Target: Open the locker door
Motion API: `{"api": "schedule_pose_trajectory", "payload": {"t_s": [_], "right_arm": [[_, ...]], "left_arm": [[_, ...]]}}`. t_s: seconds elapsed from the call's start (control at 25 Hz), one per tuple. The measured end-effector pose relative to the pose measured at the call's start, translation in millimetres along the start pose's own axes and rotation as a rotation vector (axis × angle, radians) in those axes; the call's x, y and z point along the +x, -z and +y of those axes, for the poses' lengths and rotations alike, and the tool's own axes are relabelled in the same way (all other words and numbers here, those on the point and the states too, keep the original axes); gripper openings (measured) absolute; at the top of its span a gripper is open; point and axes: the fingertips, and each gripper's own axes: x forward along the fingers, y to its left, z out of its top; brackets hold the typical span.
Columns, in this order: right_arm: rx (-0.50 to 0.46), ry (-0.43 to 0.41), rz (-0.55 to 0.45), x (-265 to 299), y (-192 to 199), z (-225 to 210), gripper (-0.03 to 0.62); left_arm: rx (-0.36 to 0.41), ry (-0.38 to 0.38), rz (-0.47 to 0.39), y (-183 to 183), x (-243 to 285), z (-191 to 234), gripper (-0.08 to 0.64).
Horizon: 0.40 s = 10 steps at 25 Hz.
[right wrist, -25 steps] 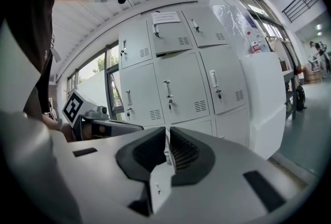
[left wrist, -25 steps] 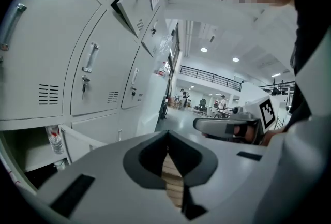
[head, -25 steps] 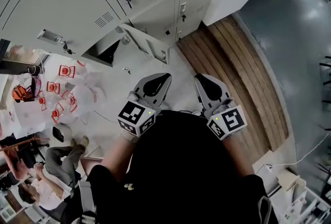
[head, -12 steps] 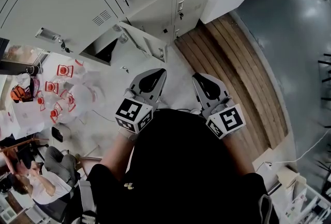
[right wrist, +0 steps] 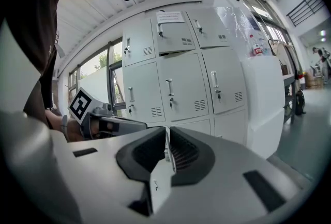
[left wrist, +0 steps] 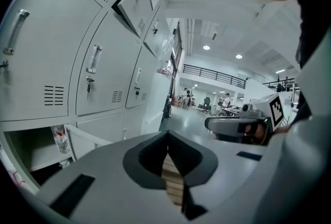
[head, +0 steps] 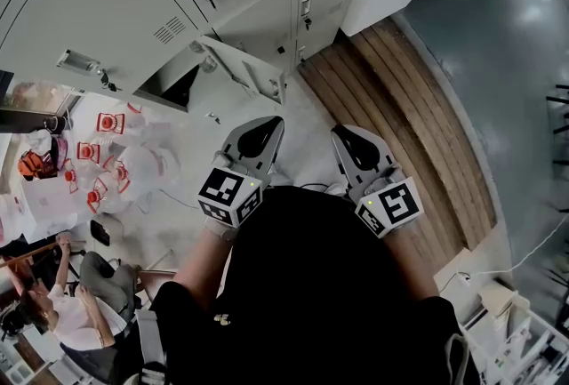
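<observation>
You are holding both grippers close in front of your body, side by side, and both are pointing toward the bank of grey lockers [head: 107, 1]. The left gripper [left wrist: 167, 133] is showing its jaws pressed together with nothing between them. Only the wooden floor strip [head: 400, 108] is showing through the notch beneath the tips. The right gripper [right wrist: 166, 133] is showing the same: jaws closed on each other and empty.

The locker door [head: 242, 68] is sitting in the bottom row and standing swung out toward you, baring the dark compartment [head: 182, 90] behind it. It is lying ahead of the left gripper and a little to its left, well apart from both grippers, and neither one is touching it. In the left gripper view a clear bottle [left wrist: 59, 137] is standing upright inside that open compartment.

White bags with red print [head: 116, 156] are lying on the floor to your left, and people [head: 67, 321] are sitting beyond them.
</observation>
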Motion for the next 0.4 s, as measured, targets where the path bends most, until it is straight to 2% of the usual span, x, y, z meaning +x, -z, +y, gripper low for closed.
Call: {"api": "schedule_pose_trajectory", "payload": {"t_s": [0.4], "right_arm": [[0.0, -0.001, 0.007, -5.6, 3.4, 0.0, 0.044]], "left_arm": [[0.003, 0.003, 0.001, 2.9, 0.3, -5.2, 0.023]]}}
